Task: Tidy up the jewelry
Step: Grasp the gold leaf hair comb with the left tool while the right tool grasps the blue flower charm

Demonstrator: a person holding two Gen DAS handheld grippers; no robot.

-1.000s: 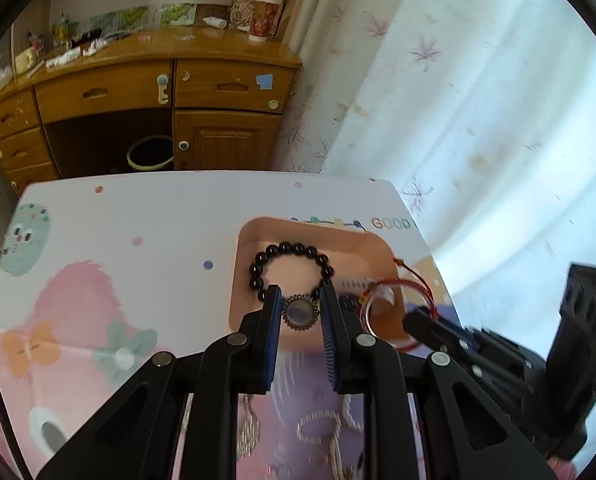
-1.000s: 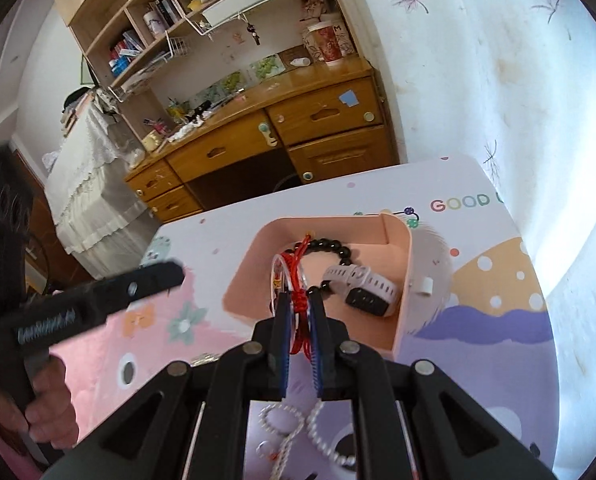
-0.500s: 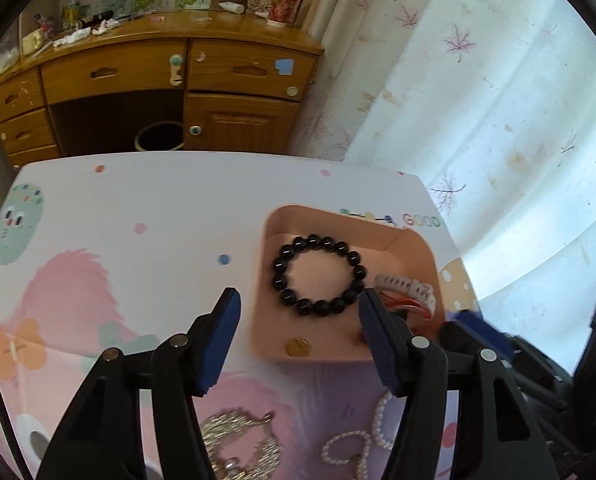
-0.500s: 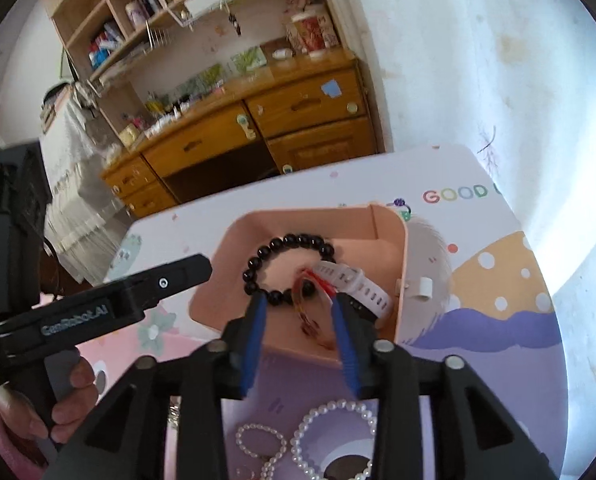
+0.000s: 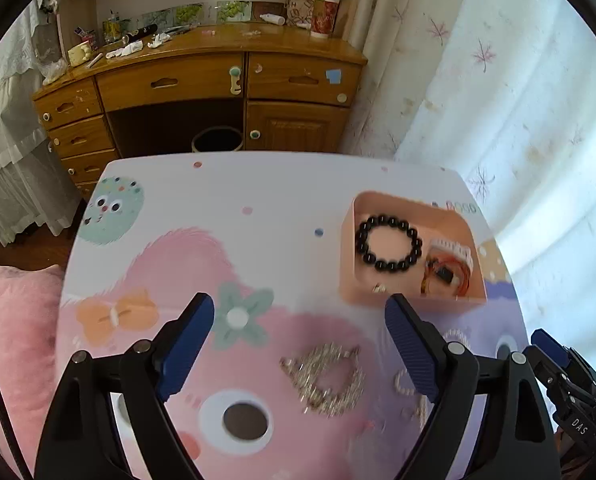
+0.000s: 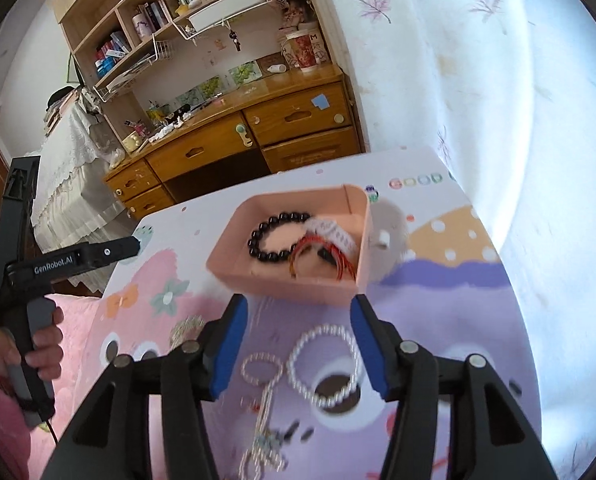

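Looking along my left gripper (image 5: pixel 299 322), its jaws have just been opening, nothing between; the gold necklace (image 5: pixel 325 380) lies below, so a careless scoop could drag its loose chain. My right gripper (image 6: pixel 298 340), also just opened and empty, frames the pearl bracelet (image 6: pixel 325 364) beside the pink tray (image 6: pixel 361 240); pearls could slip.

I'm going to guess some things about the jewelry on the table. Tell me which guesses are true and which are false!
1. The black bead bracelet lies inside the pink tray. True.
2. The left gripper is squeezing the gold necklace. False: its jaws are open with nothing pinched; the necklace lies on the mat.
3. The pearl bracelet is in the tray. False: it lies on the mat, in front of the tray.
4. The right gripper is open and empty. True.
5. The red string bracelet is in the tray, beside the black beads. True.
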